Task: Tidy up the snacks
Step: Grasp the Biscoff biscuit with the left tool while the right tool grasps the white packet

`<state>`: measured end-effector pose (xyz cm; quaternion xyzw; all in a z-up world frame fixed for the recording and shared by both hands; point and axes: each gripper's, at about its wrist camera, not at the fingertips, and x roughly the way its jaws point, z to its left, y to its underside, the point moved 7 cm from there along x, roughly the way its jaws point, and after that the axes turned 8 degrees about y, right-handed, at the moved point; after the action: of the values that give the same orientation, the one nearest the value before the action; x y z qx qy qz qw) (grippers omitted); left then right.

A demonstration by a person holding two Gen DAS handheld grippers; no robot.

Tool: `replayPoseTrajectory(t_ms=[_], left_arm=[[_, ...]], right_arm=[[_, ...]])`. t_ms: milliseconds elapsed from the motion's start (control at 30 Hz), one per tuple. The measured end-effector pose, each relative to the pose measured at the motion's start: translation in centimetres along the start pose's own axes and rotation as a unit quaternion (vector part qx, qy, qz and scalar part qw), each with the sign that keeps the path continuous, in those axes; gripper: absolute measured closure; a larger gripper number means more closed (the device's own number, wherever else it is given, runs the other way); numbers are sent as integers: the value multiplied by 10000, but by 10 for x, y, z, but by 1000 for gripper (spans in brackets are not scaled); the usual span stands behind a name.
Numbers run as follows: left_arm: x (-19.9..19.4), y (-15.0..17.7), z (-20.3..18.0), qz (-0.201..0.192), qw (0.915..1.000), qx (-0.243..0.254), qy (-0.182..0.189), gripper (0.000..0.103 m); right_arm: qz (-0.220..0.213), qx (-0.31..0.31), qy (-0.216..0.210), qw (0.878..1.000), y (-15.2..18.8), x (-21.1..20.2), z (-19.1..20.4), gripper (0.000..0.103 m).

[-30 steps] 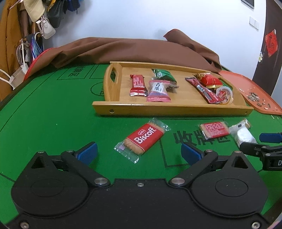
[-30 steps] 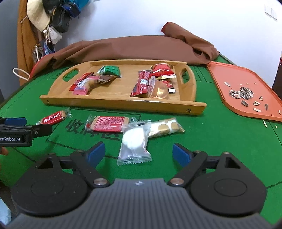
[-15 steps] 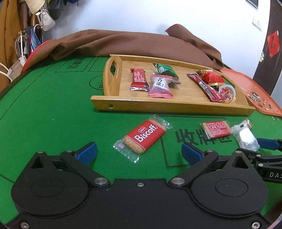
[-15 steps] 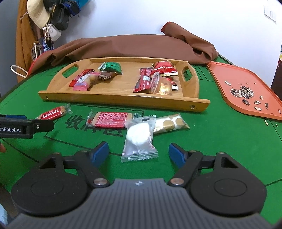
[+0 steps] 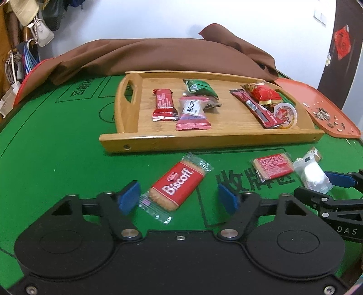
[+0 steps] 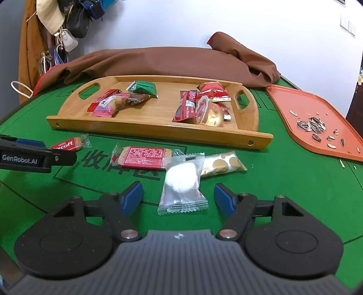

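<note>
On the green table, a red Biscoff packet (image 5: 177, 188) lies between the blue pads of my left gripper (image 5: 178, 198). Its jaws are closing, and the pads stand just clear of the wrapper. My right gripper (image 6: 178, 197) straddles a clear packet with a white snack (image 6: 181, 181). These jaws are closing too, with a gap on both sides. Beside that packet lie a red cracker packet (image 6: 143, 156) and a gold-dotted packet (image 6: 222, 164). Behind them the wooden tray (image 6: 158, 133) holds several wrapped snacks. The left gripper's finger (image 6: 34, 154) shows at the left of the right wrist view.
An orange tray (image 6: 317, 109) with sunflower seeds and shells sits to the right of the wooden tray. A brown cloth (image 5: 158, 56) is heaped along the table's far side. Bags and a hat (image 6: 68, 18) hang at the far left.
The left jaws have narrowed around the Biscoff packet, which now lies between the pads. The right jaws have narrowed a little around the white packet. No snack has moved.
</note>
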<state>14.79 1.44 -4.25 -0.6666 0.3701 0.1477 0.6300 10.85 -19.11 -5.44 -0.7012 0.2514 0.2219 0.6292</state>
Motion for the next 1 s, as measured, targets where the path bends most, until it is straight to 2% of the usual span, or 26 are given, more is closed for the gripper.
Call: replayPoseTrajectory(t_ms=[67, 133, 600, 733, 800, 1000], left_arm=[[1, -2, -2, 21, 10000, 51, 26, 46], [2, -3, -4, 38, 9999, 86, 78, 48], [14, -13, -20, 9, 9993, 278, 246, 49], [17, -11, -23, 11, 9991, 416, 105, 63], [16, -9, -25, -1, 9990, 418, 148, 66], [8, -7, -24, -30, 9996, 215, 201, 69]], right_arm=[[-12, -13, 12, 10000, 0, 0, 1, 23], [-17, -20, 8, 10000, 0, 0, 1, 23], [-37, -25, -11, 10000, 0, -1, 2, 24], [-32, -45, -25, 10000, 0, -1, 2, 24], [-16, -62, -56, 10000, -1, 0, 2, 24], [-46, -94, -34, 9999, -4, -1, 6, 37]])
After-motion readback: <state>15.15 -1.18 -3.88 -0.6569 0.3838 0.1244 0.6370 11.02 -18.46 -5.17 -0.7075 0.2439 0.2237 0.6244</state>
